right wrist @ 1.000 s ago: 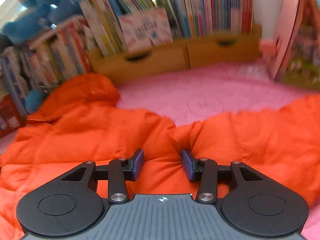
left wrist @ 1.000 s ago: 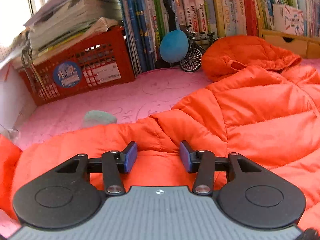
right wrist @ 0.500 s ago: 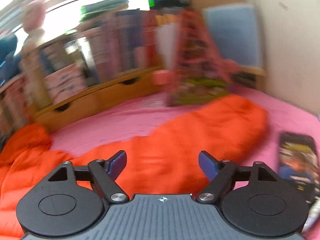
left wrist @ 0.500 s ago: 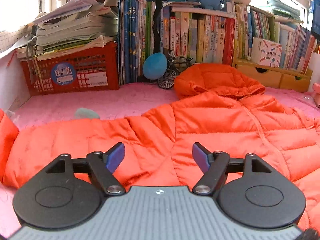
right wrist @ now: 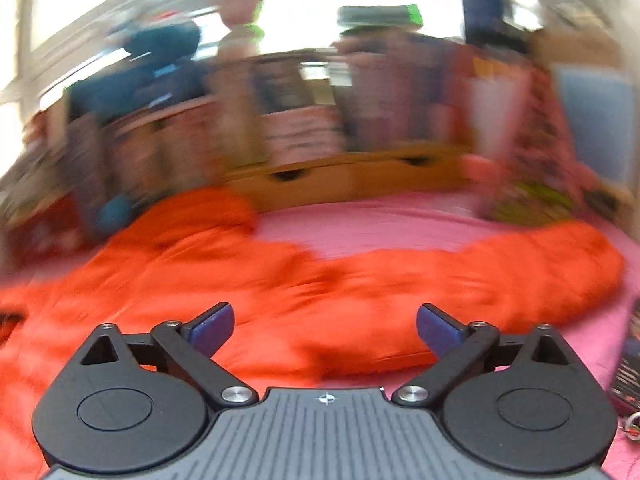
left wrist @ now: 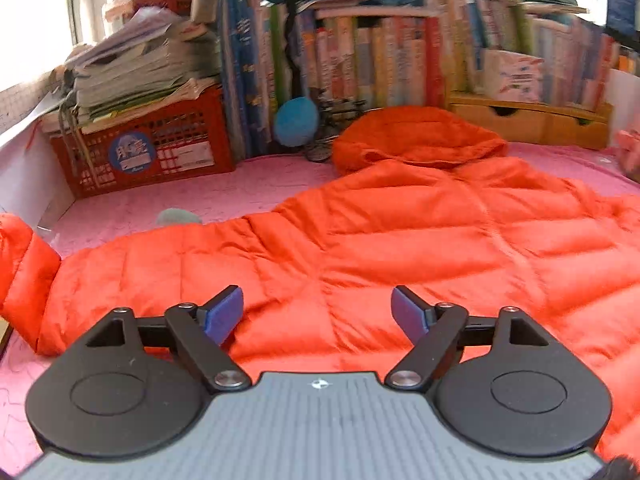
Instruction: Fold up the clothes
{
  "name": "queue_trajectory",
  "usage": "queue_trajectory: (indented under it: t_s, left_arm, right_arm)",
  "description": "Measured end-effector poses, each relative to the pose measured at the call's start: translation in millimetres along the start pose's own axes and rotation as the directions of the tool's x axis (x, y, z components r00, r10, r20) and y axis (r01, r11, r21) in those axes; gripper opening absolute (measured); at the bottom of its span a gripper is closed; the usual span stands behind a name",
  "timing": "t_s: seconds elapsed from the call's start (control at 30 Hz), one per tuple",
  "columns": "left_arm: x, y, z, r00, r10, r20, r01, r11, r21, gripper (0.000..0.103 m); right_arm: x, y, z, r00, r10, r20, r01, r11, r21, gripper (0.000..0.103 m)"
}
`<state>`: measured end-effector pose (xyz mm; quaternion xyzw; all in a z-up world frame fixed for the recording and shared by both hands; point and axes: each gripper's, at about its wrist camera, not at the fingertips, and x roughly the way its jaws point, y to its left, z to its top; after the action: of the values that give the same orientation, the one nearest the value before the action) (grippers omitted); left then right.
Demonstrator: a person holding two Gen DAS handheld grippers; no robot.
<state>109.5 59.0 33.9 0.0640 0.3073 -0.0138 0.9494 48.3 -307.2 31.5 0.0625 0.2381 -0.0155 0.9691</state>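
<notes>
- Orange quilted jacket (left wrist: 400,240) lies spread flat on the pink cover (left wrist: 168,196), straight ahead of and below both claws.
- Left gripper (left wrist: 317,312) hovers above the jacket, jaws opening, nothing pinched between the blue pads.
- Right gripper (right wrist: 325,330) likewise: jaws opening wide, only fabric beneath (this view is badly blurred).
- Beyond the left claw, the hood (left wrist: 416,140) bunches against the row of books (left wrist: 380,60).
- Ahead to its left stand a red crate (left wrist: 148,148) heaped with papers and a blue ball (left wrist: 296,120).
- Wooden drawers (left wrist: 528,120) sit ahead right.
</notes>
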Motion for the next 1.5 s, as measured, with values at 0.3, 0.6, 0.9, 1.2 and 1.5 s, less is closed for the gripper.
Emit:
queue_trajectory:
  t_s: [0.3, 0.6, 0.9, 1.2, 1.5]
  left_arm:
    - [-88.1, 3.3, -36.7, 0.997, -0.053, 0.048, 0.050, 0.997, 0.062, 0.086]
    - [-162.7, -2.7, -94.3, 0.998, -0.058, 0.023, 0.056, 0.996, 0.063, 0.089]
    - [-206.9, -16.8, -149.6, 0.985, -0.141, -0.098, 0.150, 0.983, 0.101, 0.099]
    - [-214.2, -40.1, -171.7, 0.982, -0.126, -0.138, 0.144, 0.981, 0.130, 0.100]
    - [-210.9, -38.3, -173.5, 0.980, -0.129, -0.151, 0.146, 0.983, 0.108, 0.101]
  right_arm:
    - [-63.2, 90.2, -26.2, 0.994, 0.054, -0.100, -0.065, 0.991, -0.114, 0.103]
    - [-145.1, 111.6, -74.1, 0.987, 0.022, -0.158, -0.039, 0.994, -0.106, 0.103]
    - [-233.2, 151.7, -138.9, 0.987, 0.061, -0.145, -0.110, 0.928, -0.355, 0.103]
    - [-257.3, 149.3, -162.6, 0.991, 0.058, -0.121, -0.096, 0.940, -0.329, 0.103]
    - [-252.6, 140.0, -159.3, 0.990, 0.063, -0.128, -0.092, 0.968, -0.235, 0.103]
